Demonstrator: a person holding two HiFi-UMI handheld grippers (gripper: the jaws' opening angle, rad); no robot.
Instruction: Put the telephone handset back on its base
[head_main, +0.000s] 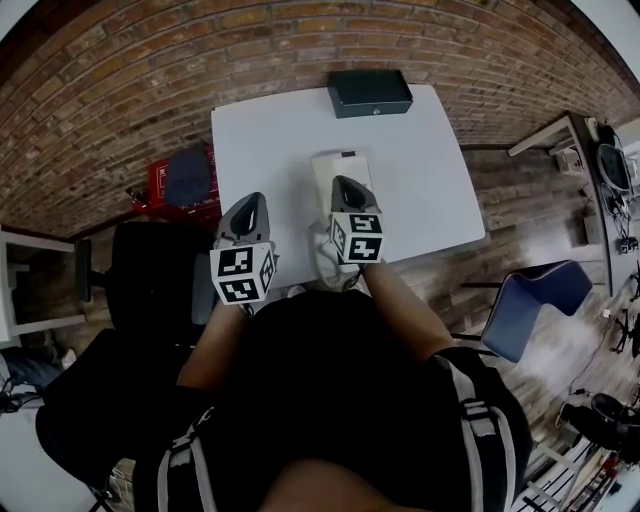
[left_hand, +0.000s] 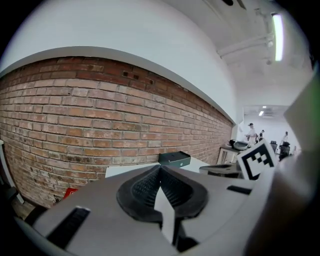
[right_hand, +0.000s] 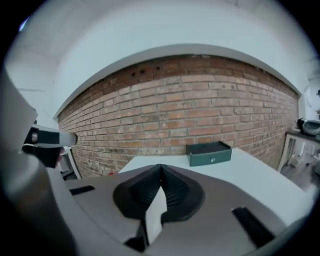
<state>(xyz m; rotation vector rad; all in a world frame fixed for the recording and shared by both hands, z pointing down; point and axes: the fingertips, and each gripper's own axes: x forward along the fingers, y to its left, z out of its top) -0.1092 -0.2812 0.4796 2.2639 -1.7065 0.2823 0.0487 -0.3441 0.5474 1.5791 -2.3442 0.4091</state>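
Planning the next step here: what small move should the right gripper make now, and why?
Probably open the right gripper and tip it down toward the white telephone just beyond it. Its fingers are shut on nothing and it faces the brick wall, so it cannot grasp yet. Whether the handset is off its base is hidden.
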